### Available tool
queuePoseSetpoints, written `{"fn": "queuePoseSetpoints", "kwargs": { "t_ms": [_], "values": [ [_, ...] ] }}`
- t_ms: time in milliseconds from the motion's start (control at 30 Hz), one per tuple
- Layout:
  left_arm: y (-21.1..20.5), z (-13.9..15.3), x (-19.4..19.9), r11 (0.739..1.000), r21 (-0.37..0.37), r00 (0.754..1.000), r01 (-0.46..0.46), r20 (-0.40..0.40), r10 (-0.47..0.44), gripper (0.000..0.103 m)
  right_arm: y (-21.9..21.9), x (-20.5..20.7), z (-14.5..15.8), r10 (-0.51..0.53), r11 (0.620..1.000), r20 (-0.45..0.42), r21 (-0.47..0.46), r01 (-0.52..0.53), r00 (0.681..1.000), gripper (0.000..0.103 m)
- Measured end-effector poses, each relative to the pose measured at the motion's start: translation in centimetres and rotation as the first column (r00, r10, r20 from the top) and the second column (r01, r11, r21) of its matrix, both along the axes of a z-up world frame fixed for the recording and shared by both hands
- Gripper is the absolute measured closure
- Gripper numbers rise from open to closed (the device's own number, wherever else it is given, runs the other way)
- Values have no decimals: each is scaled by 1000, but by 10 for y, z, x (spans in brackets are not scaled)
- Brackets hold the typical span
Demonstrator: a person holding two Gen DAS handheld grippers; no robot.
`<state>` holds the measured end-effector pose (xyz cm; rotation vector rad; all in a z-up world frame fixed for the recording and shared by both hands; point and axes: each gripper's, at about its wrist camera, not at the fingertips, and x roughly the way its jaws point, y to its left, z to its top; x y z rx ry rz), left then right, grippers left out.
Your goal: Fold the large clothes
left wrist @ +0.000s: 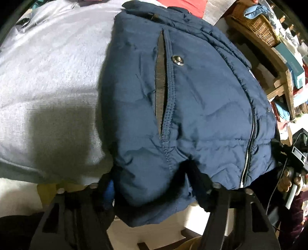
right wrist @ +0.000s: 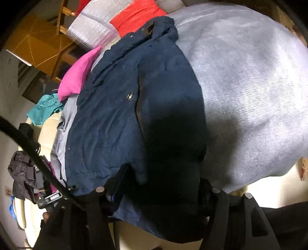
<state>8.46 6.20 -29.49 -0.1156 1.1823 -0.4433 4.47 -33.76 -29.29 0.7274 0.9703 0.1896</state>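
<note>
Holding the jacket (left wrist: 192,107) hem in both jaws, left gripper (left wrist: 154,184) and right gripper (right wrist: 159,184) clamped on it; its length runs straight away toward the red cloth (right wrist: 138,17).

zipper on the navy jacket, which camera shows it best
The left wrist view: the zipper runs in plain light down the navy puffer jacket, its white teeth clear near the hem. In the right wrist view the jacket is dim and partly in shadow, and no zipper teeth can be made out.

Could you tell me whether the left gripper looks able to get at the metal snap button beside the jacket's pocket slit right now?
Probably not yet: the left gripper is occupied with the navy puffer jacket hem bunched between its fingers, though the snap button lies uncovered.
</note>
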Motion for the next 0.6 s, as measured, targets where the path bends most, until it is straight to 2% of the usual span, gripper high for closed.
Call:
{"fn": "queuePoseSetpoints", "kwargs": {
  "t_ms": [33, 67, 100, 133, 167, 267, 400, 467, 500, 533, 600],
  "values": [
    [1, 0, 0, 1000, -5, 1000, -1, 2, 1, 45, 5, 0, 2, 16, 1000, 14, -23, -16, 1000, 43],
    [1, 1, -1, 1000, -22, 1000, 7, 4, -6, 55, 8, -1, 5, 34, 998, 26, -45, -33, 999, 50],
    [1, 3, -2, 999, -38, 1000, 18, 11, -18, 65, 14, -1, 10, 58, 996, 52, -68, -54, 997, 62],
    [-1, 5, -3, 999, -44, 999, 26, 22, -25, 67, 16, -2, 13, 73, 995, 73, -67, -68, 995, 71],
    [-3, 6, -4, 999, -40, 999, 32, 33, -31, 67, 17, -4, 16, 85, 995, 97, -57, -79, 992, 74],
    [-10, 5, -1, 999, -40, 999, 30, 20, -29, 66, 18, -1, 15, 86, 996, 98, -36, -83, 991, 75],
    [-13, 4, 4, 997, -67, 1000, 26, 14, -25, 66, 18, 7, 3, 87, 996, 41, 0, -87, 995, 61],
    [-14, 6, 3, 996, -74, 999, 43, 37, -40, 69, 21, 9, 2, 102, 995, 51, 0, -102, 994, 61],
    [-15, 7, 4, 996, -74, 998, 52, 48, -49, 72, 24, 11, 1, 107, 994, 56, -10, -107, 993, 63],
    [-13, 9, 1, 995, -75, 997, 59, 58, -55, 74, 27, 12, 2, 117, 993, 62, -26, -116, 991, 71],
    [-16, 12, -1, 994, -84, 995, 70, 72, -64, 80, 31, 10, 6, 124, 992, 81, -34, -122, 989, 78]
  ]
}}
